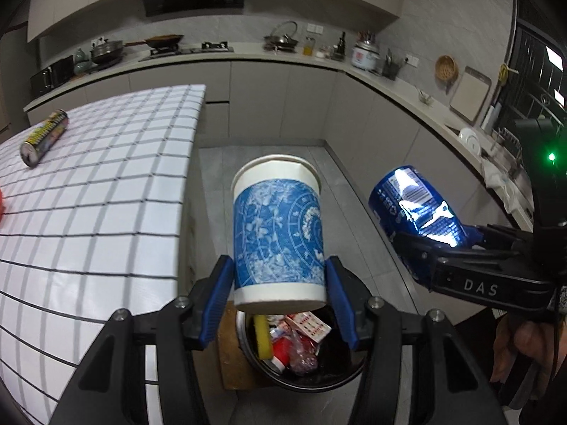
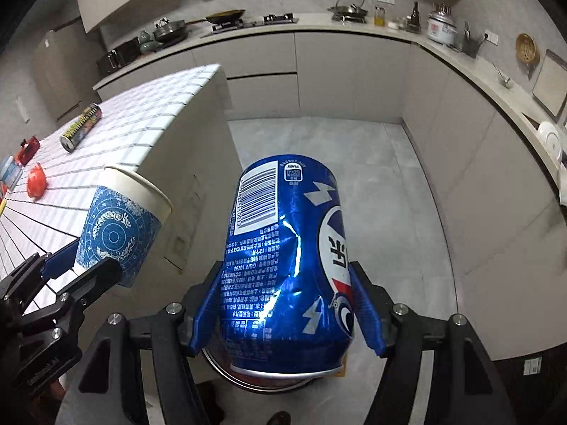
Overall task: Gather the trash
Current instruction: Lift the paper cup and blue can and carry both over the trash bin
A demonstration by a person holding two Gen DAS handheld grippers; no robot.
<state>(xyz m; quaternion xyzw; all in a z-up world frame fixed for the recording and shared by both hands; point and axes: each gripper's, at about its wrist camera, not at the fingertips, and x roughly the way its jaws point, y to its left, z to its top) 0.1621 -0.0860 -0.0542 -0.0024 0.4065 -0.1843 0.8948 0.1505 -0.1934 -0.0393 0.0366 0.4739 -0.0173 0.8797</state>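
Blue-patterned paper cup (image 1: 279,233) clamped in my left gripper (image 1: 280,301), dented can (image 2: 287,265) in my right gripper (image 2: 287,315); both hover above the bin (image 1: 354,364), release next.

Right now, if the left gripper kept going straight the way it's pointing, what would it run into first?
Most likely the open trash bin on the floor. The left gripper, clamped on the blue-patterned paper cup, angles down over it, with trash showing just below the cup's base. Depth is hard to judge, but nothing else appears in between.
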